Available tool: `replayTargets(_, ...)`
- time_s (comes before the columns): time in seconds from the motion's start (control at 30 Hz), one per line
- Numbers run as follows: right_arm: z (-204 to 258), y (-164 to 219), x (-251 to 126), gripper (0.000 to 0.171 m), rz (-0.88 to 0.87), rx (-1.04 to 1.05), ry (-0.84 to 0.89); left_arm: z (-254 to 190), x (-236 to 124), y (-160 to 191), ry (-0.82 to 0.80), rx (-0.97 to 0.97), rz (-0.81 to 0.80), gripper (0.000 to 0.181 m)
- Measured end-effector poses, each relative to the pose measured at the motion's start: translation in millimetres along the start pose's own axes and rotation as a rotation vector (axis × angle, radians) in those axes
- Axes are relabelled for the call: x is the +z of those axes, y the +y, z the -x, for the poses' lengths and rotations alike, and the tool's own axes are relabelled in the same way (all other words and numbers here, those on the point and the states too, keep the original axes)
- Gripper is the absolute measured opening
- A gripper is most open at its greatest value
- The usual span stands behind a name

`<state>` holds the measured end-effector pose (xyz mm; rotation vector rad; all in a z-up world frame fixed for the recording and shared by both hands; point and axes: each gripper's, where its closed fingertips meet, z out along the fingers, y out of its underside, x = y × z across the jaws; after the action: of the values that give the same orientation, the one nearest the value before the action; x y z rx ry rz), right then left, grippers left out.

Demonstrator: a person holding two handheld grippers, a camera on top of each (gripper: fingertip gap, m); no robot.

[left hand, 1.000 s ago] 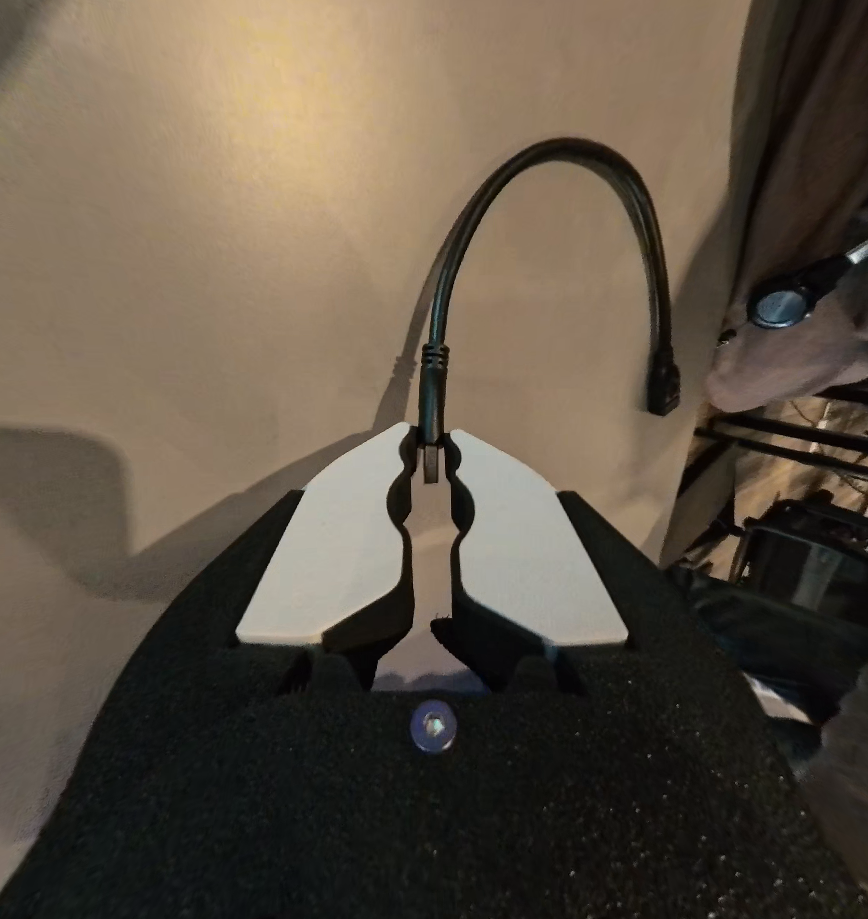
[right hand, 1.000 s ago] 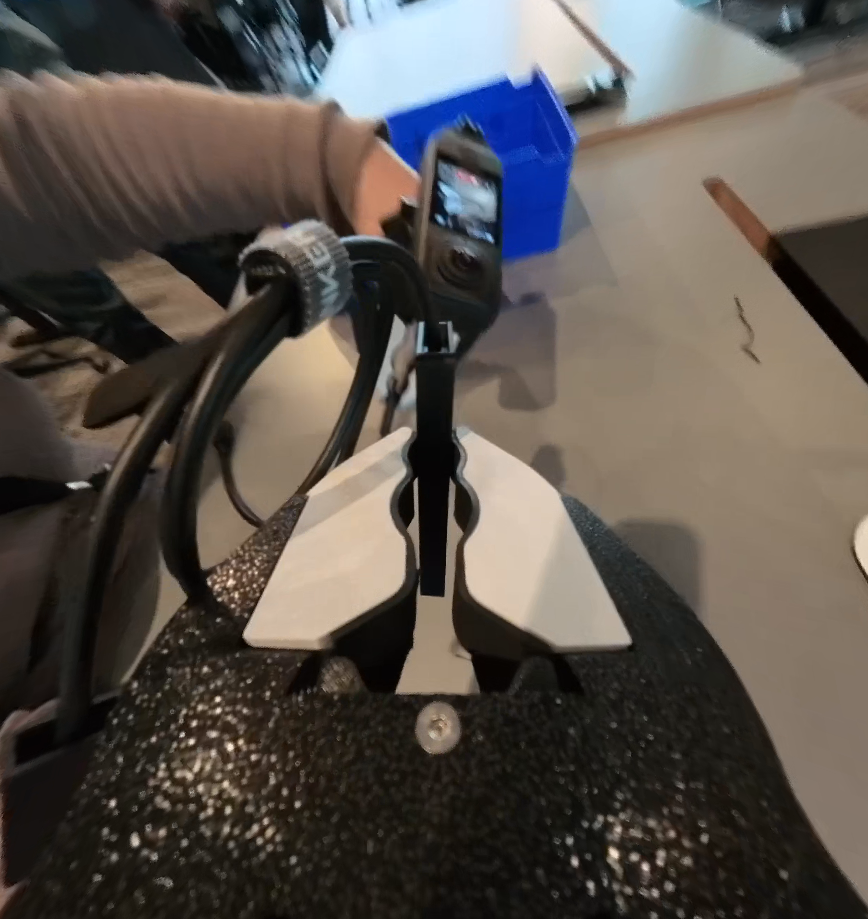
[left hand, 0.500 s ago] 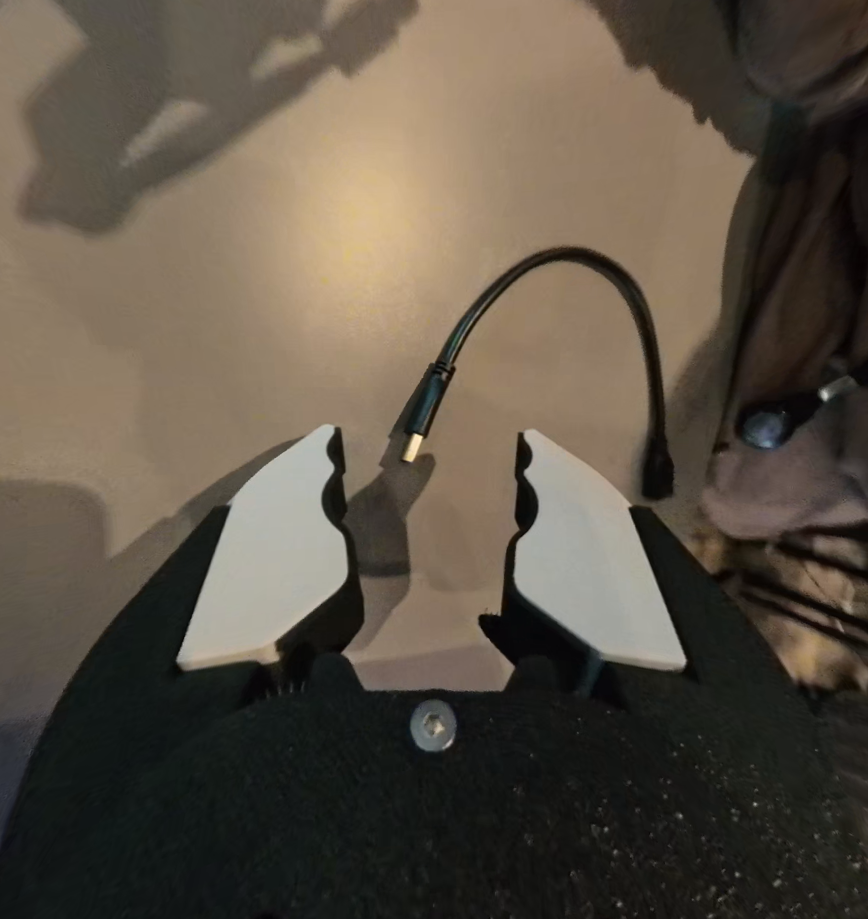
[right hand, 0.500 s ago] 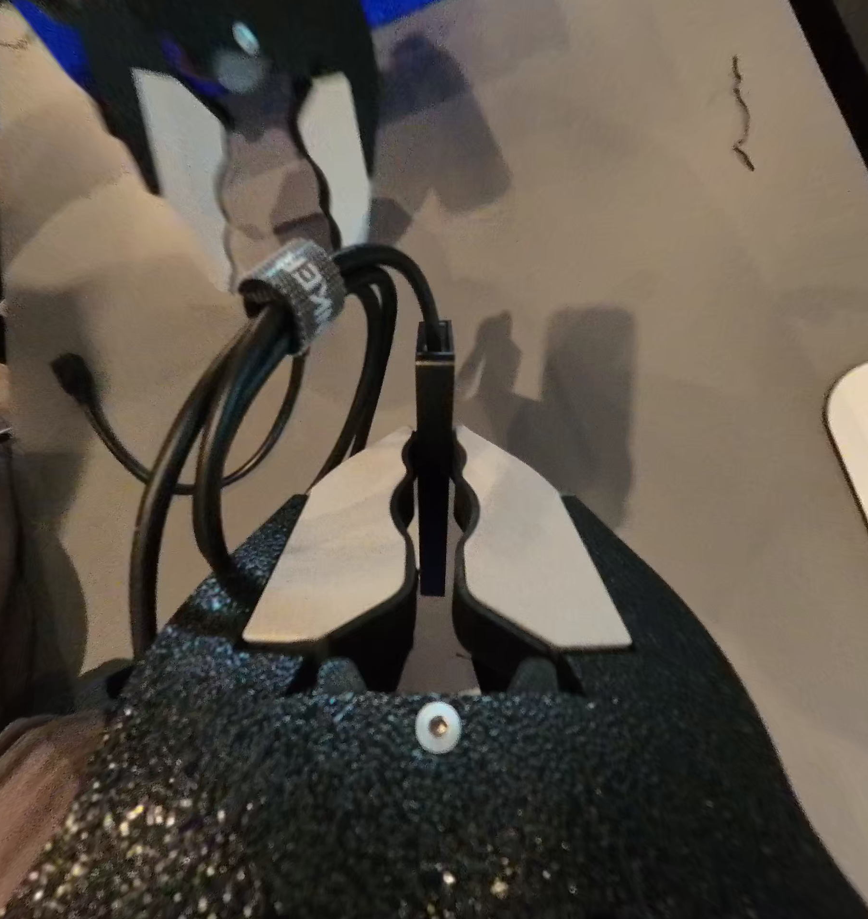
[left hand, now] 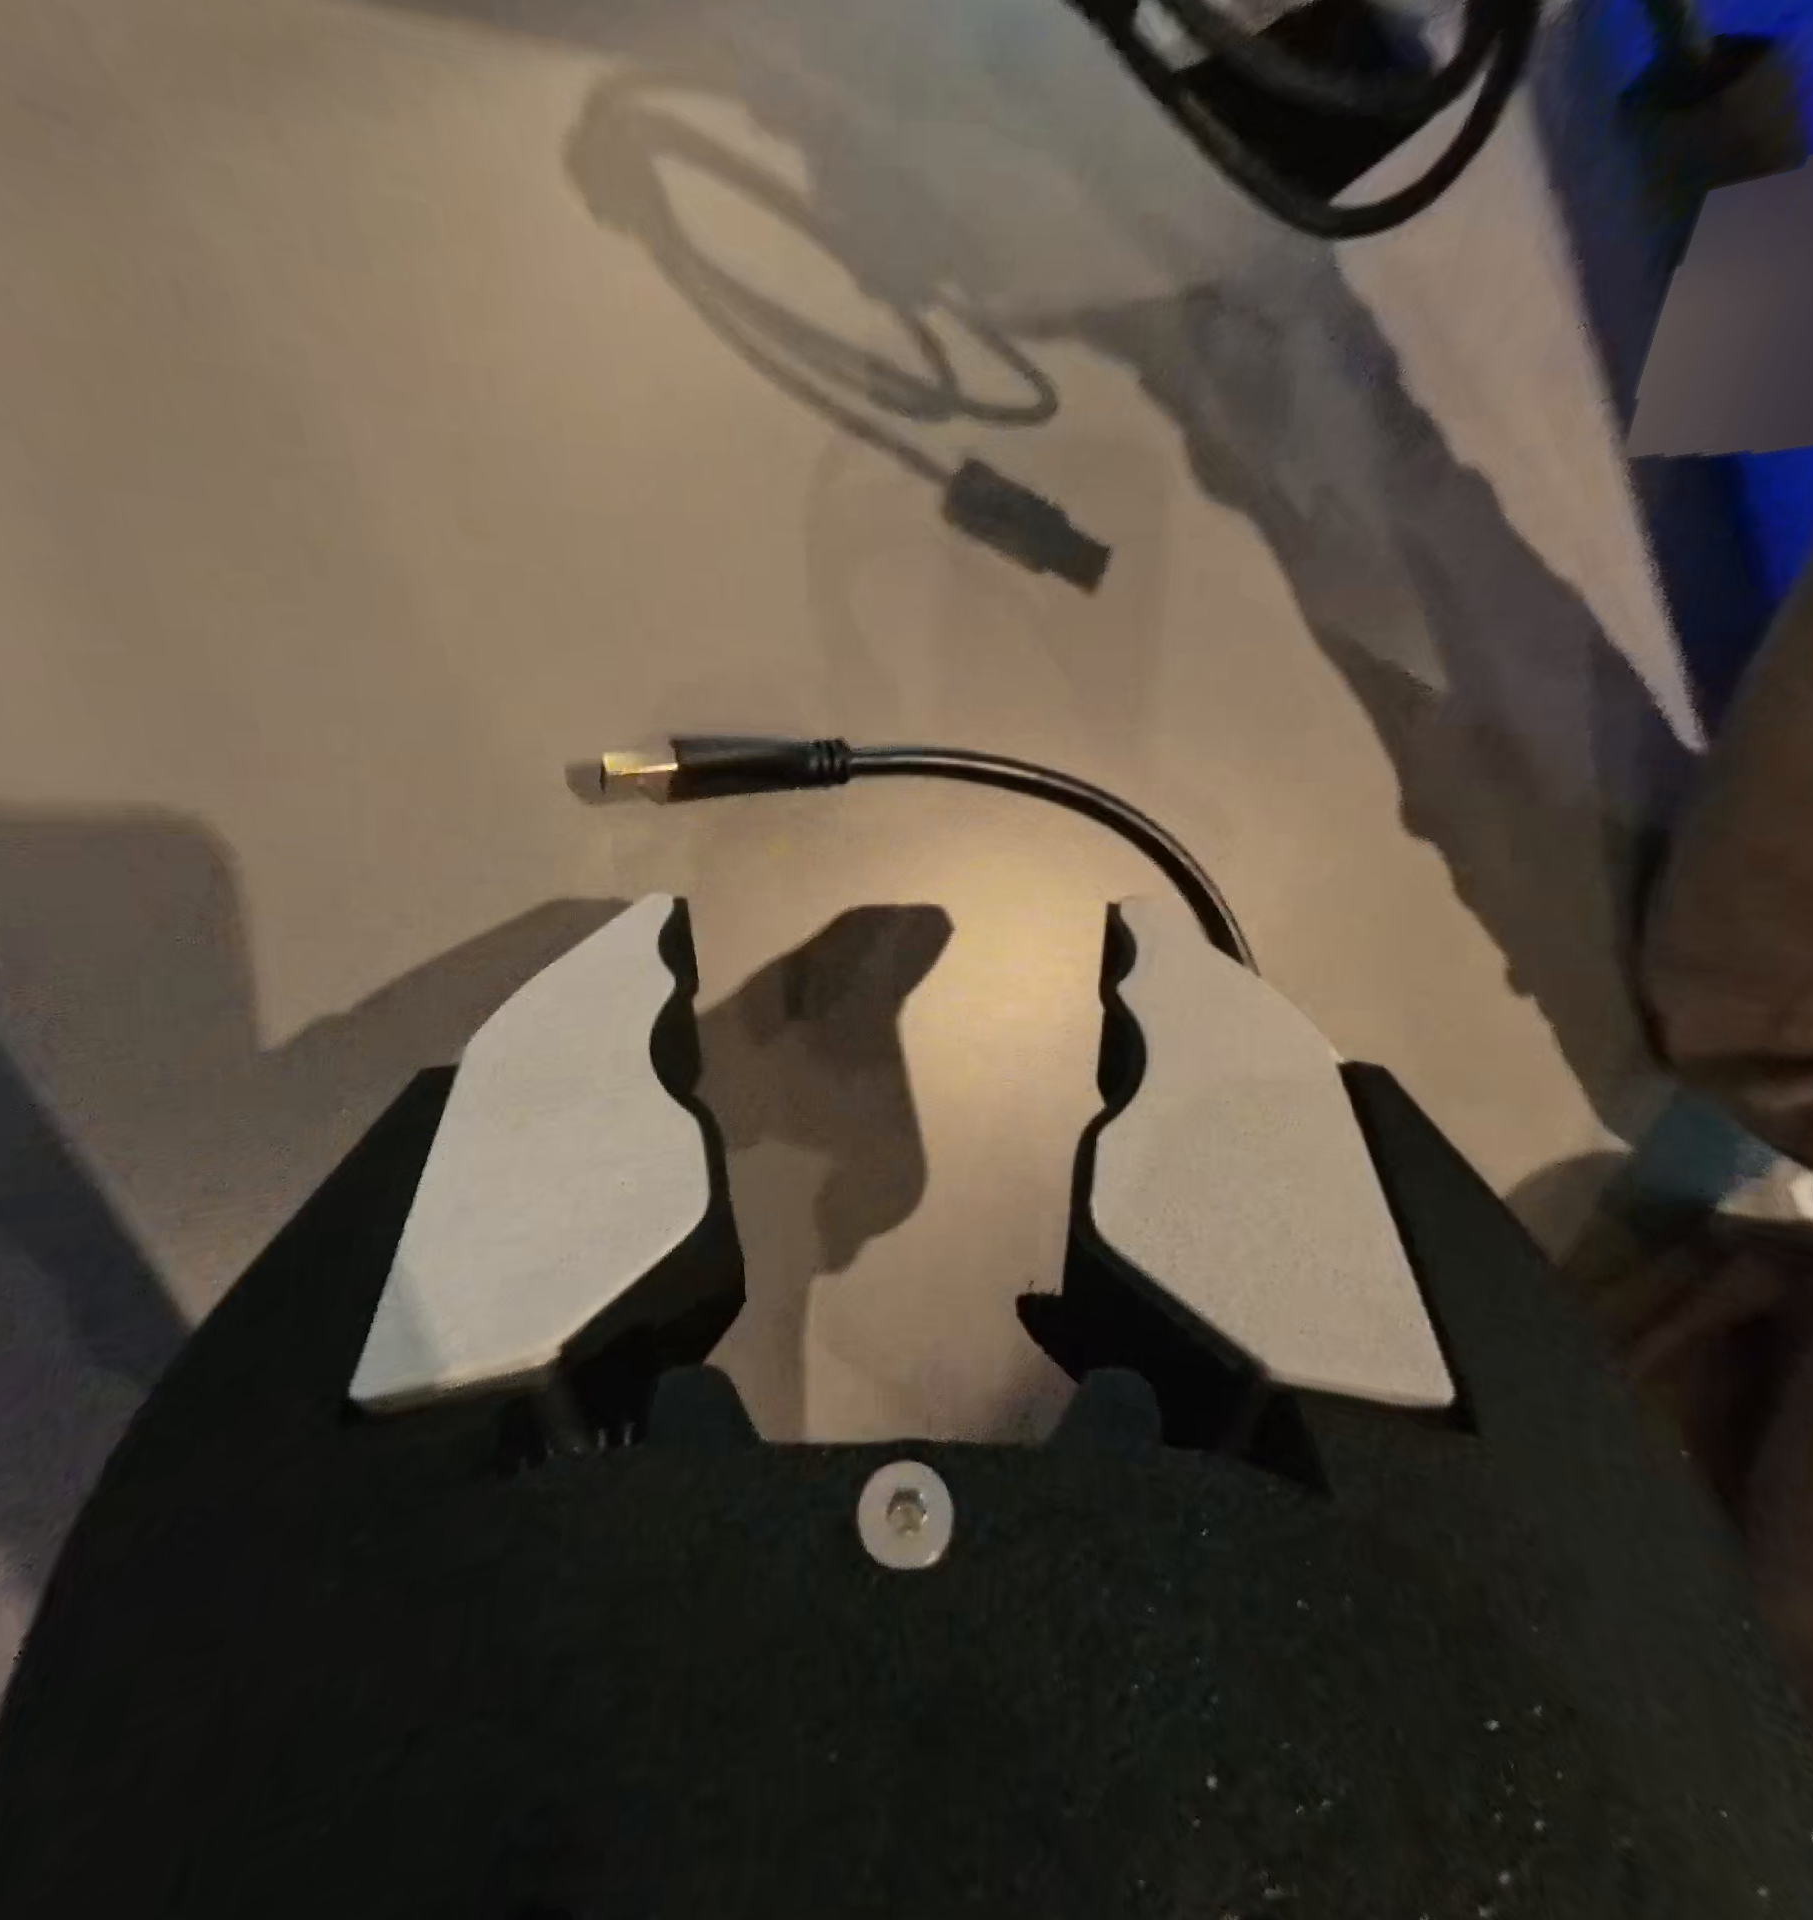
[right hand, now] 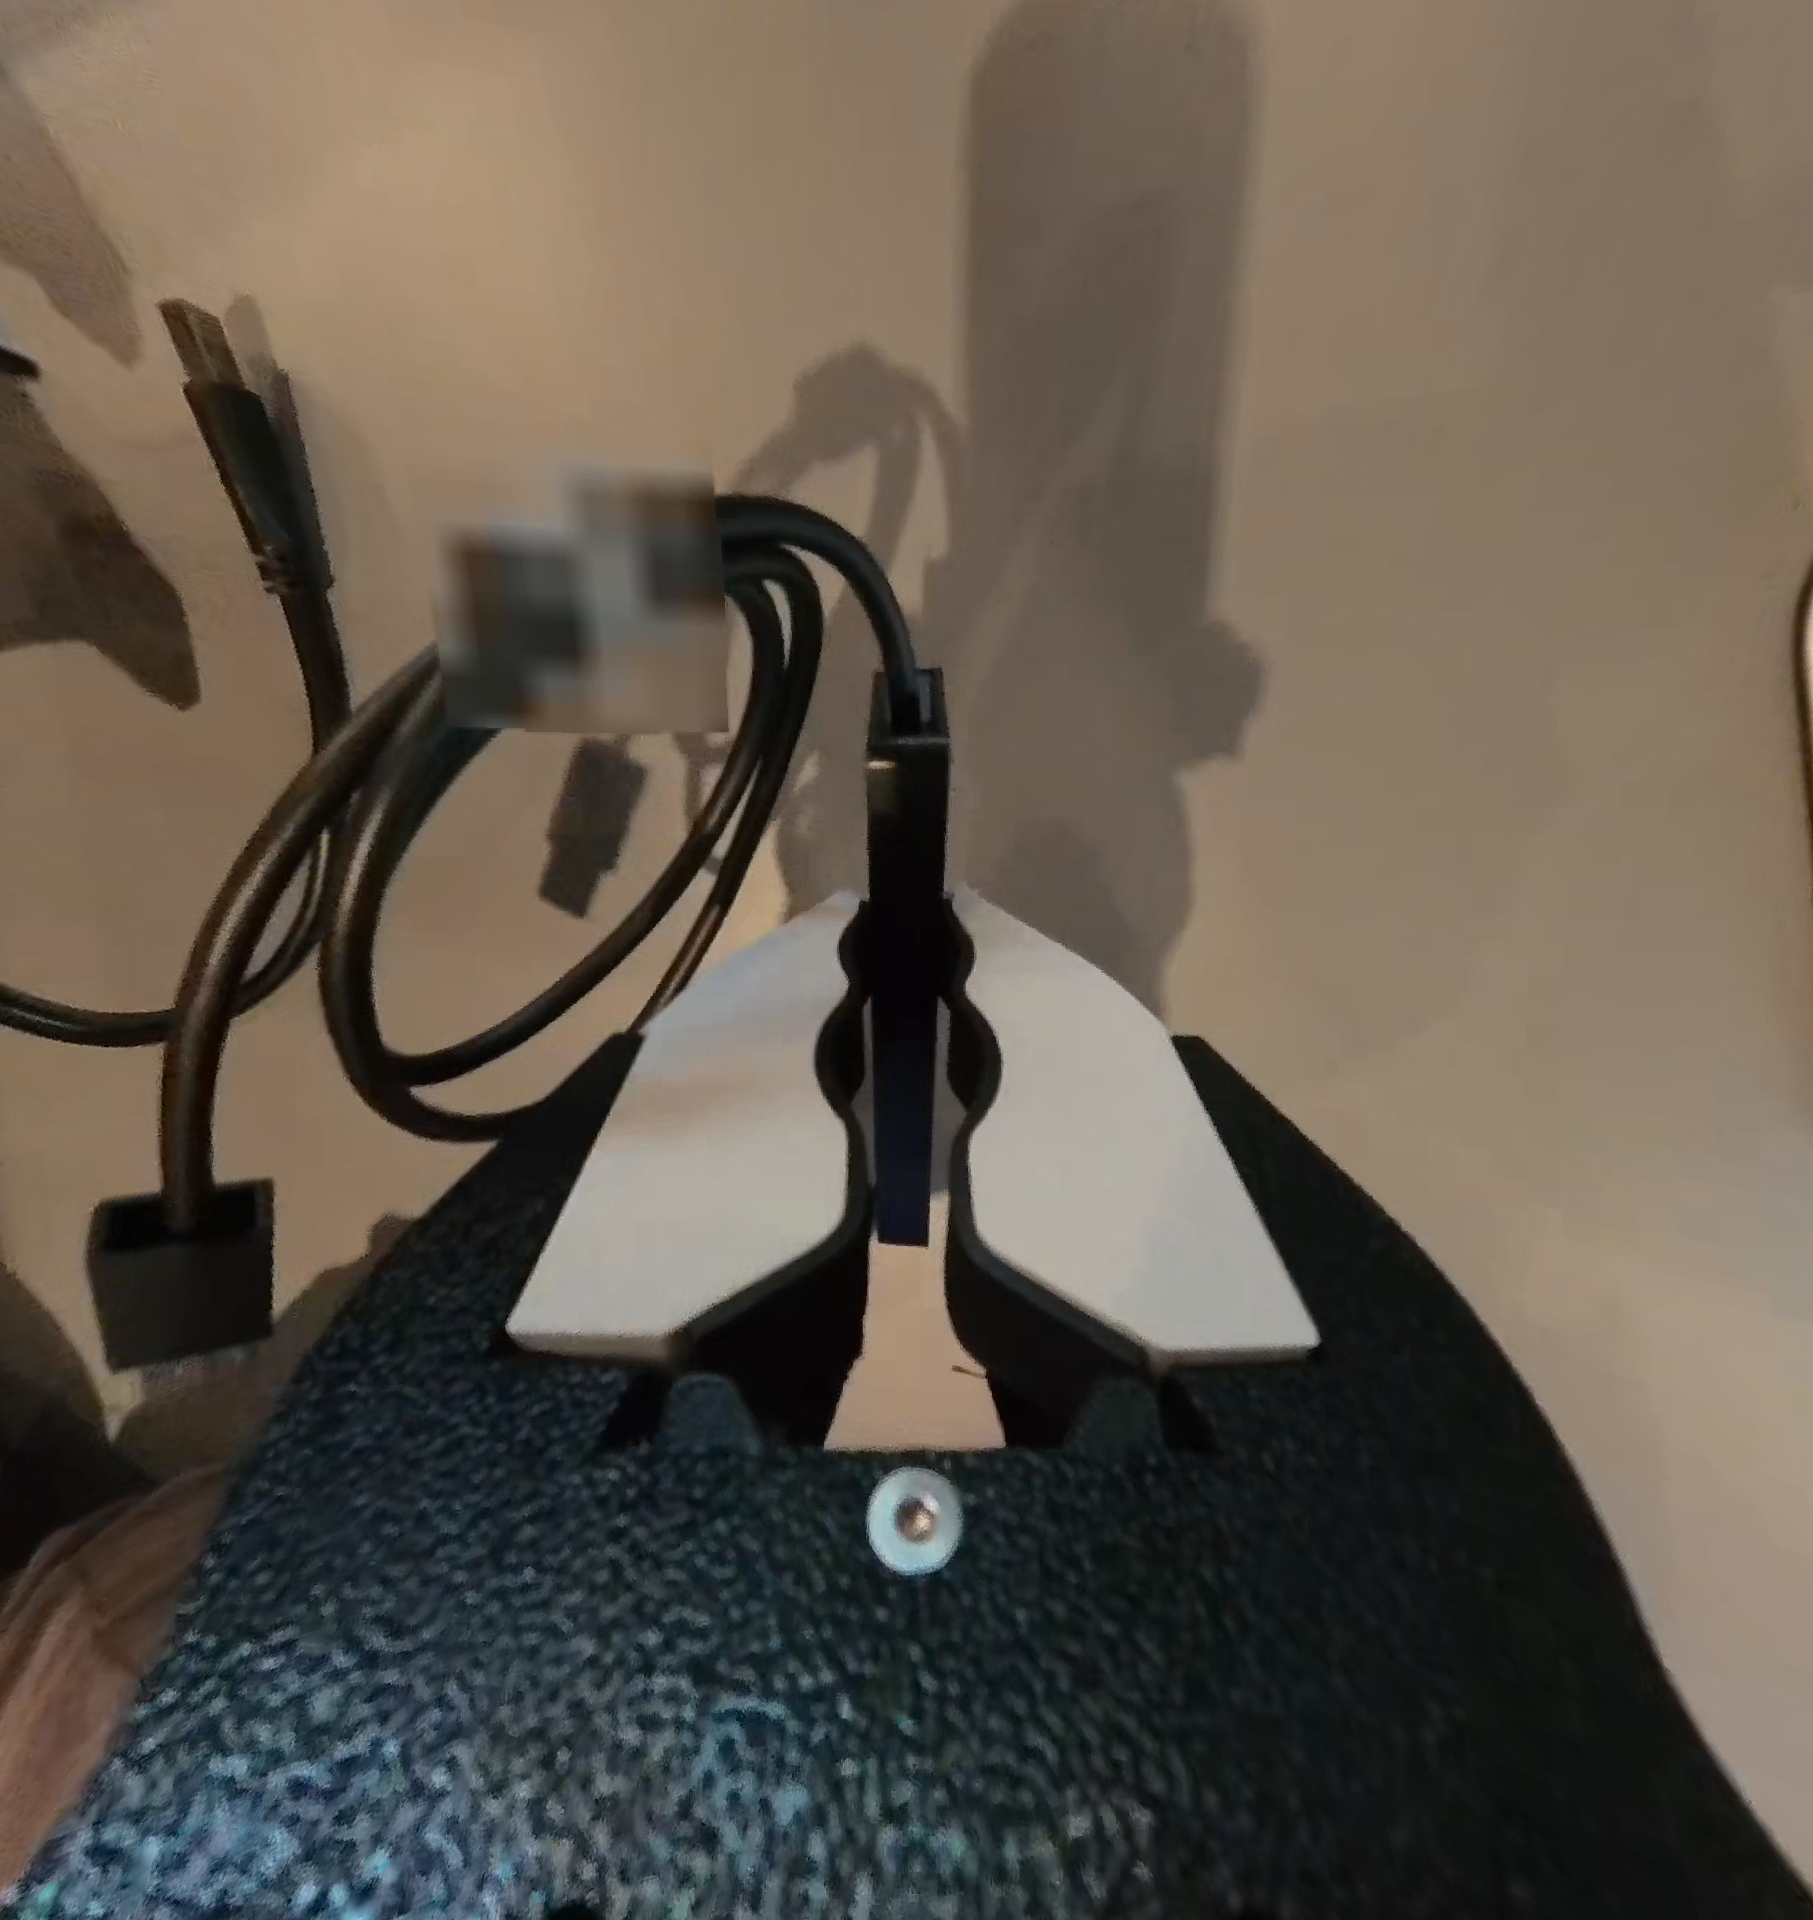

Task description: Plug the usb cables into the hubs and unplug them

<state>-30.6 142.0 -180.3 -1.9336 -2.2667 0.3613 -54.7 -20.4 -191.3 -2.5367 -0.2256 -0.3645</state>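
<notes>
1. We work over a beige surface (left hand: 258, 416); the right gripper (right hand: 907, 914) has its fingers pinching the slim black hub (right hand: 907, 831) upright, its coiled lead (right hand: 569, 883) hanging to the left.
2. The left gripper (left hand: 897, 914) hovers with its fingers spread and empty, just short of the short usb cable (left hand: 1037, 784) lying on the surface.
3. That cable's metal plug (left hand: 621, 777) points left, crosswise to our fingers.
4. To do this well, we judge we should come down over the black plug housing, not the metal tip, and close squarely.
5. Then we line the plug up with a hub port before pushing.
</notes>
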Motion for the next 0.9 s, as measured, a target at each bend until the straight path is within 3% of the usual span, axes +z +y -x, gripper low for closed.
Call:
replayTargets(0.33,-4.4,0.9,17.6,0.010,0.081,-0.084,0.069,21.7,13.2,-12.7,-0.203,-0.123,0.167,0.073)
replayTargets(0.57,-6.1,4.2,27.7,0.010,0.151,-0.113,0.095,29.2,21.8,-8.8,-0.217,-0.246,0.320,0.071)
replayTargets(0.9,4.8,1.2,33.6,0.024,0.153,-0.070,0.024,31.6,26.7,-9.3,-0.298,-0.192,0.408,0.054)
